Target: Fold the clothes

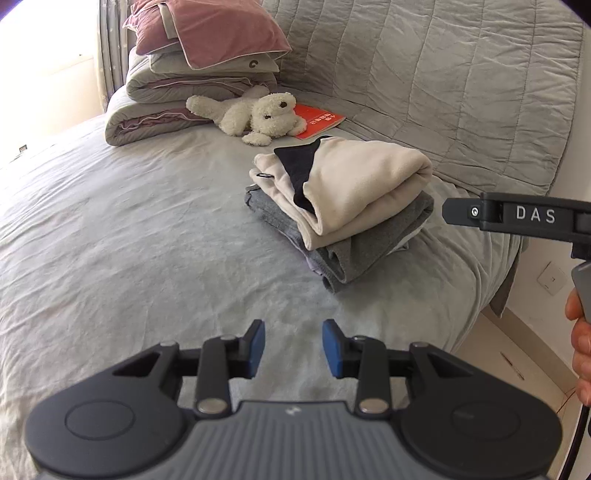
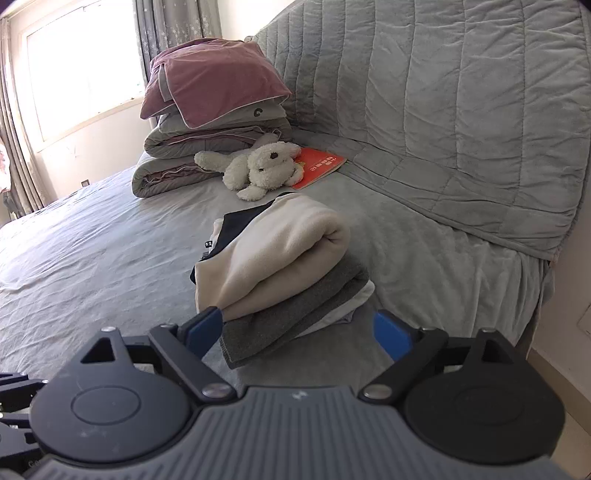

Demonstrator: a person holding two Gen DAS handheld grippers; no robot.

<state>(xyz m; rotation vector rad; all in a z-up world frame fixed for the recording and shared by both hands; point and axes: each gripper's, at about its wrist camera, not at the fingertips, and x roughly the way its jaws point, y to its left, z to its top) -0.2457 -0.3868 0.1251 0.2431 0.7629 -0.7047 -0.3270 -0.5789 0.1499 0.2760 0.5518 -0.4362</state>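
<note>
Clothes sit folded in a stack (image 1: 340, 210) on my grey bed (image 1: 110, 229), and I take that stack as my landmark. On top lies the cream garment (image 1: 365, 177), a dark navy piece (image 1: 299, 170) showing at its open fold; under it is the grey garment (image 1: 343, 254), with a sliver of white cloth peeking out at the bottom edge. My left gripper (image 1: 293, 349) hangs over bare sheet on the near side of the stack, well apart from it — its blue pads (image 1: 257, 347) stand a modest gap apart with nothing between them. My right gripper (image 2: 299, 338) is close up against the stack's near end, its jaws spread wide; the near corner of the grey layer lies in the space between the pads, and the left pad (image 2: 201, 334) looks just beside or touching the cream fold, though I cannot tell which. It grips nothing. From the left camera the right gripper's finger (image 1: 517, 216) reaches in just beside the stack's right edge, my hand (image 1: 581, 332) on its handle. Beyond the stack lies a white plush toy (image 1: 258, 114) resting partly on a red book (image 1: 319, 122), and farther back a pile of folded quilts (image 1: 177, 99) topped by a mauve pillow (image 1: 218, 33). Behind it rises the quilted grey backrest (image 1: 443, 81).
</note>
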